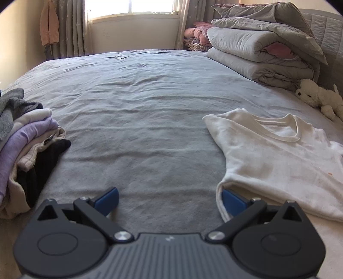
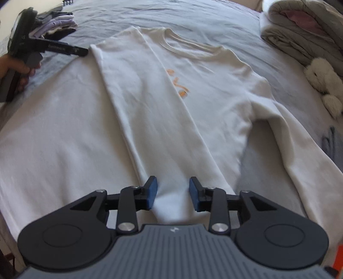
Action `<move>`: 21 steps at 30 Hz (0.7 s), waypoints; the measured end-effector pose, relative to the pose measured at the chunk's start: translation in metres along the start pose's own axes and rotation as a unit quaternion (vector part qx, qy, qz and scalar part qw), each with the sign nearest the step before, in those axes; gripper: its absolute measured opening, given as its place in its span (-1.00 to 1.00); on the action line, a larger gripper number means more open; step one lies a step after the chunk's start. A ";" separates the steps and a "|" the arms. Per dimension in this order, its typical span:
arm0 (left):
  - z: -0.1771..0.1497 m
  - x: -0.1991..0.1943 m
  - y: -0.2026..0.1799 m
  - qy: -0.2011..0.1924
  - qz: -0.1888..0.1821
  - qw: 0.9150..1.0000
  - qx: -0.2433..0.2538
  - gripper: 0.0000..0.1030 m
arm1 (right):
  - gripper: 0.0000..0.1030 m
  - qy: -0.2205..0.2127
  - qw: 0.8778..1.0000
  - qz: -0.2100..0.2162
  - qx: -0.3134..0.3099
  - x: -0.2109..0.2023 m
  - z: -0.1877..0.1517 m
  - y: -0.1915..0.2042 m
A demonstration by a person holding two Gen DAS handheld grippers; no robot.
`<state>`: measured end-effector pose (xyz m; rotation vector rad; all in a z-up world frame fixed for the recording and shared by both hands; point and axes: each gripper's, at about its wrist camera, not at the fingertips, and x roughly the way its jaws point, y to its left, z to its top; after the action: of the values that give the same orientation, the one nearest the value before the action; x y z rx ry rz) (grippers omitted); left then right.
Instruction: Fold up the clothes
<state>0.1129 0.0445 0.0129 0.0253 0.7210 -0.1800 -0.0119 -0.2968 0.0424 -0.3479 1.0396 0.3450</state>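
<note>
Your right gripper [image 2: 173, 194] stands part open over the near end of a white long-sleeved top [image 2: 205, 85]; a strip of the folded cloth lies between the blue pads [image 2: 151, 194], but they are not pressing on it, so nothing is held. Ahead of those fingers the left side and sleeve are already folded across the chest, half covering an orange print [image 2: 178, 82], while the other sleeve [image 2: 300, 150] trails off to their right, likely the next fold.

Your left gripper [image 1: 169, 199] is wide open and empty; its right finger [image 1: 232, 201] sits at the top's edge (whether touching it is unclear). To its left waits a pile of clothes [image 1: 27, 150].

Everything rests on a grey-blue bedsheet [image 1: 139, 96]. Beyond lie folded quilts [image 1: 257, 49], a white plush toy [image 1: 317, 97], a curtained window [image 1: 133, 10].
</note>
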 end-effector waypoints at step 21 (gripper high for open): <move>0.000 0.001 -0.001 0.000 0.003 1.000 0.004 0.99 | -0.35 -0.053 0.998 0.009 -0.028 0.000 0.019 0.034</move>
<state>0.1129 0.0434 0.0123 0.0350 0.7203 -0.1770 -0.0127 -0.2580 0.0474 -0.3674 0.9304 0.4045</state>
